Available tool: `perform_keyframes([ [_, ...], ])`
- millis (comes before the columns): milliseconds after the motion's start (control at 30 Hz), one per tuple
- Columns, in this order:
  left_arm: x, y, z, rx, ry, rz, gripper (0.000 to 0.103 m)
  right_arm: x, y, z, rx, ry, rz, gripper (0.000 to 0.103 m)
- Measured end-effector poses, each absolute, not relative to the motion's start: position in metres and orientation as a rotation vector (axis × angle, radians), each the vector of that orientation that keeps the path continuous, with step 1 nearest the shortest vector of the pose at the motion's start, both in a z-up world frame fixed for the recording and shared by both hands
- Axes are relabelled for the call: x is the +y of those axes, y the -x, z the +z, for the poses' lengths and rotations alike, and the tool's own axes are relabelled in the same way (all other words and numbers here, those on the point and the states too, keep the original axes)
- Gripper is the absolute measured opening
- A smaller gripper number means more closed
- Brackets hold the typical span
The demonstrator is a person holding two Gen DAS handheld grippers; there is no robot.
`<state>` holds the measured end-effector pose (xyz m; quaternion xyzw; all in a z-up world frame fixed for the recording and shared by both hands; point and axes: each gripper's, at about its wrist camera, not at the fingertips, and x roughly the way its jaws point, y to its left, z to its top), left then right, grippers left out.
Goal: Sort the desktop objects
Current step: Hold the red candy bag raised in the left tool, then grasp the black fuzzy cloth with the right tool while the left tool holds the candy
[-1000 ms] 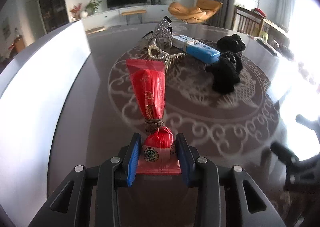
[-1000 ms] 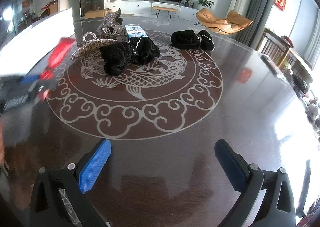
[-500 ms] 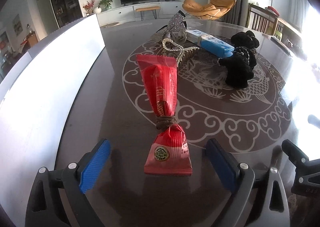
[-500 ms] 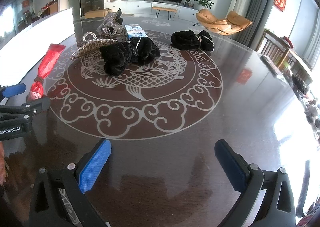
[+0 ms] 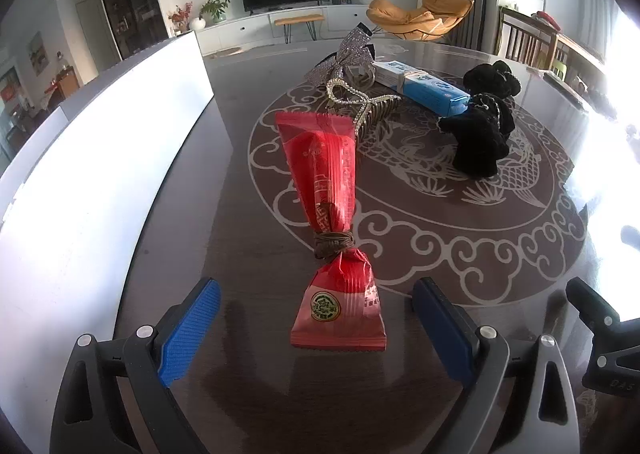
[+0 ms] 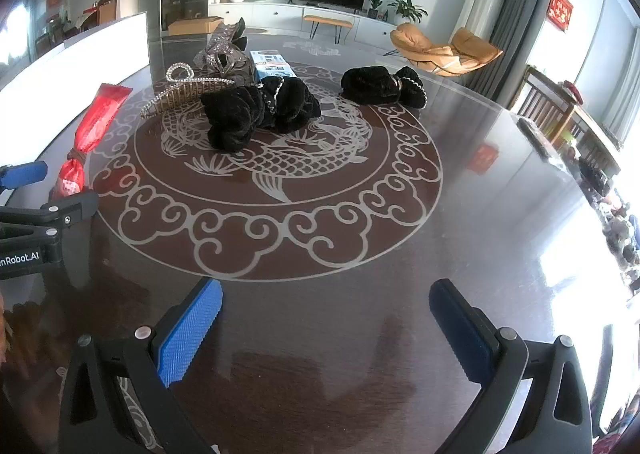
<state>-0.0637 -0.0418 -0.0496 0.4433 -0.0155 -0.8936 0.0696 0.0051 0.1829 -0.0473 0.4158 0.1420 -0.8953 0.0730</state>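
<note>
Released a second ago, the red tied-neck foil snack packet (image 5: 335, 238) lies flat beside the white box wall (image 5: 100, 174) between the left gripper's (image 5: 316, 326) wide jaws, right gripper (image 6: 326, 328) equally wide and empty, so back straight out without snagging it.

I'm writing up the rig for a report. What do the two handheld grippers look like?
Both match: the left gripper and right gripper have black plastic frames with triangular cut-outs and silver pivot screws. Each finger carries a blue ribbed pad. In the right wrist view, the left gripper's body bears white lettering, cut off by the frame. No cables or sleeves are visible.
</note>
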Motion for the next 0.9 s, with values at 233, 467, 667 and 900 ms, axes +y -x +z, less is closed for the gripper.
perform_keyframes([
  [233,-0.052,0.068,-0.053,0.082,-1.4,-2.715,0.103,0.183,-0.005,-0.047,0.427,-1.249,-2.689,0.103],
  [467,-0.047,0.069,-0.054,0.062,-1.412,-2.717,0.103,0.189,-0.002,-0.048,0.353,-1.28,-2.661,0.103],
  [667,-0.047,0.069,-0.054,0.062,-1.413,-2.717,0.103,0.183,0.03,-0.022,0.14,-1.228,-2.539,0.103],
  [900,-0.047,0.069,-0.054,0.061,-1.413,-2.717,0.103,0.13,0.133,-0.02,0.044,-1.38,-2.497,0.103],
])
